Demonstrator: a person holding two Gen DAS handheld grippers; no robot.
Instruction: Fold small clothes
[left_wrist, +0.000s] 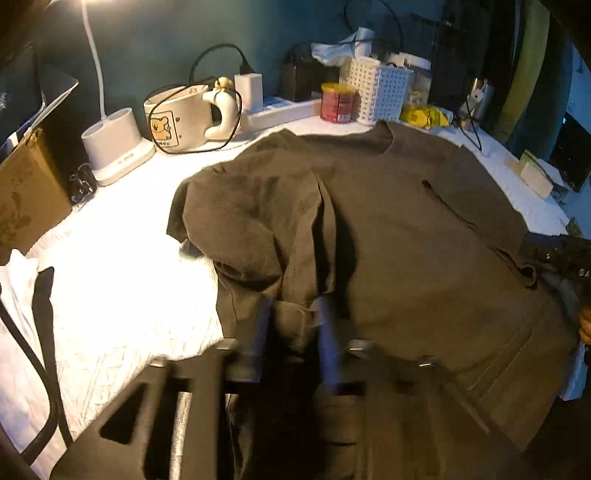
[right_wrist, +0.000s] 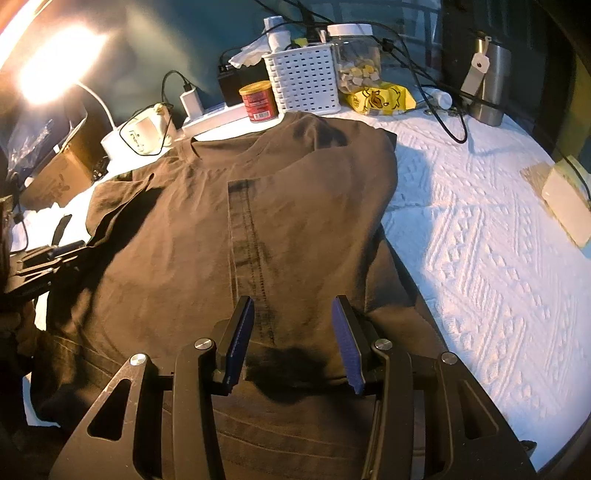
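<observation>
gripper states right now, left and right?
Left gripper: closed on a bunched fold of the brown T-shirt.
Right gripper: open over the shirt hem, holding nothing.

I'm getting harsh warm glare from the desk lamp (right_wrist: 48, 70) at far left, blowing out the white table cover (left_wrist: 110, 280) near it. Everything on the far right is sinking into dim murk. The left gripper (left_wrist: 295, 325) is smearing with motion blur, and fisheye bending is warping every edge.
</observation>
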